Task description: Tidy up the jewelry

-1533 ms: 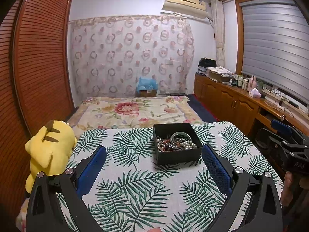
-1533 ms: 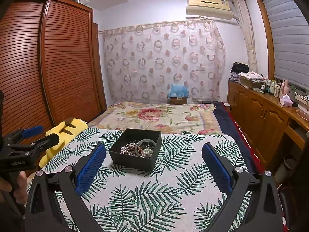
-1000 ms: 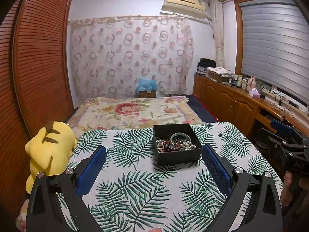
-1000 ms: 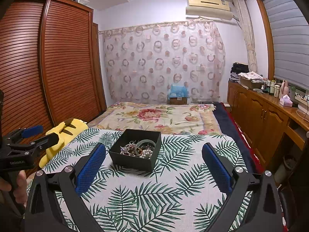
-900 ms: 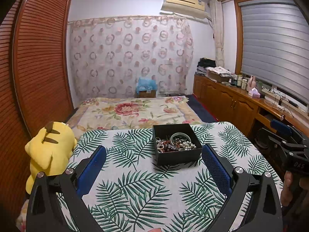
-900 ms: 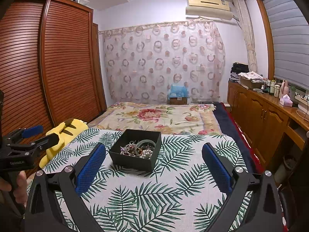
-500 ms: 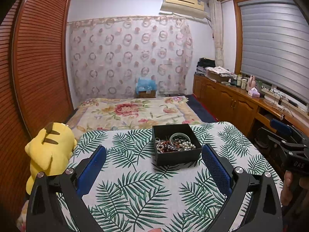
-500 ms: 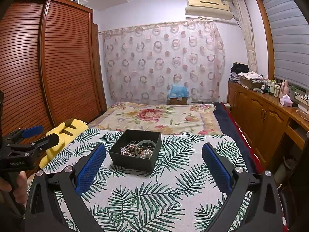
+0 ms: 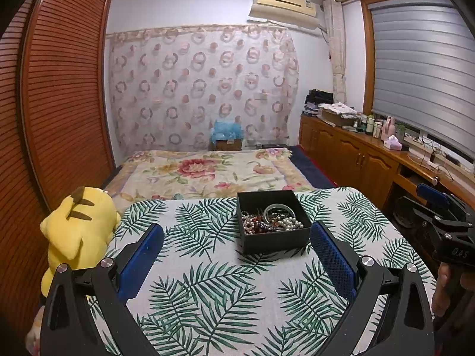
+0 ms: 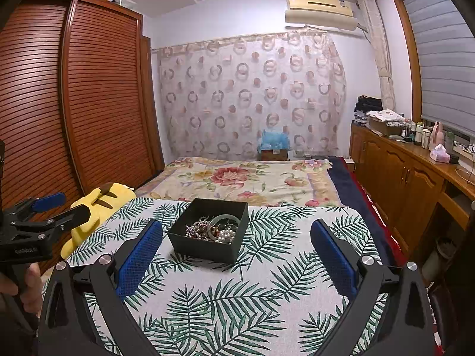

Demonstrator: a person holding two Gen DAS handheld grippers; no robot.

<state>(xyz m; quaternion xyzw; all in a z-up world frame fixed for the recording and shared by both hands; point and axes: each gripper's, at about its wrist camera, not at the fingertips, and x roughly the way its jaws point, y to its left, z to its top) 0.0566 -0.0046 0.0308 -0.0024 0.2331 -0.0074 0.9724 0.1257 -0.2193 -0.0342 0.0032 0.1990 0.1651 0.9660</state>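
Note:
A black open box (image 9: 274, 240) (image 10: 204, 247) stands on a table under a palm-leaf cloth (image 9: 207, 290) (image 10: 237, 302). Inside lies a tangle of jewelry (image 9: 271, 222) (image 10: 215, 230): pearl strands, dark red beads and a pale green bangle. My left gripper (image 9: 236, 259) is open, low over the cloth, just short of the box's near side. My right gripper (image 10: 236, 259) is open too, with the box slightly left of its middle. Each gripper shows at the edge of the other's view, the right gripper (image 9: 439, 207) and the left gripper (image 10: 44, 210), both held by a hand.
A yellow plush toy (image 9: 77, 228) (image 10: 95, 204) leans at the table's left edge. Behind the table is a bed with a floral blanket (image 9: 204, 172). Wooden cabinets (image 10: 403, 184) with small items run along the right wall, a slatted wardrobe (image 10: 74, 103) along the left.
Nothing has visibly changed apart from a slight drift of the left wrist view; both grippers stay open and the box stays in place.

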